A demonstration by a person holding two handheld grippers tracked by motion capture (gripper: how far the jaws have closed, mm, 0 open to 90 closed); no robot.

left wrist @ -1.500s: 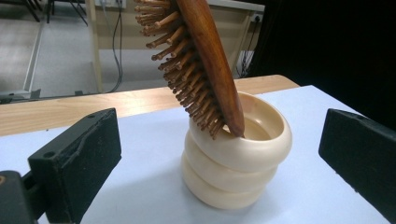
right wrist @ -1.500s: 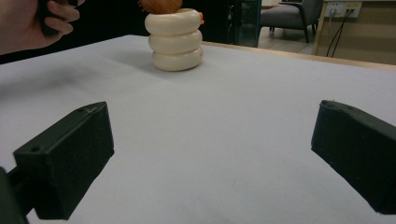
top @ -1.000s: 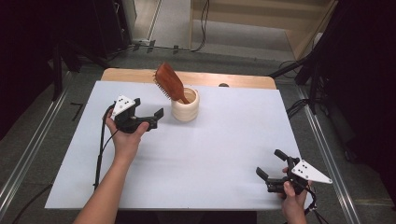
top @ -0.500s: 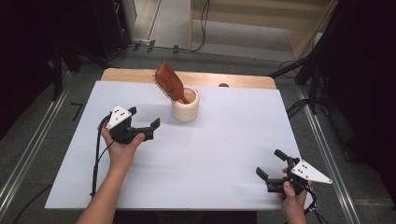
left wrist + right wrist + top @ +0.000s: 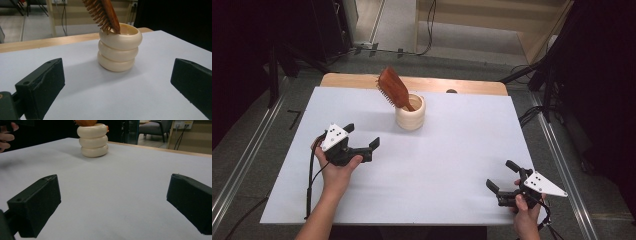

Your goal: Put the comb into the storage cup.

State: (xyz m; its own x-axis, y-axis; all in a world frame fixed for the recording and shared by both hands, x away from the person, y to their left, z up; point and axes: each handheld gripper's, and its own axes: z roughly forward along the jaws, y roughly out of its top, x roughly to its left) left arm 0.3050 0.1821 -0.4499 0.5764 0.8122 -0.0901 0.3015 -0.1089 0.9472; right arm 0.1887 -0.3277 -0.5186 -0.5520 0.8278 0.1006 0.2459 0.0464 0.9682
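Hairbrush (image 5: 393,88) leans in the cream holder (image 5: 410,113) near the far edge; both the left gripper (image 5: 362,138) and right gripper (image 5: 502,177) are spread wide, empty, bare sheet between.

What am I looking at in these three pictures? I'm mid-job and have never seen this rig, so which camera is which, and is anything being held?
No robot arm here: a person holds a two-jaw tool in each hand. The high view looks down on the white table. There the left hand-held gripper shows at the left and the right hand-held gripper at the lower right. The other two pictures come from cameras riding on each tool, so the black blocks at the bottom are that tool's own jaws. Both pairs stand wide apart with nothing between them. On the table stands a cream ribbed cup with a wooden hairbrush leaning in it, bristle end up. The left gripper view faces the cup from close by.
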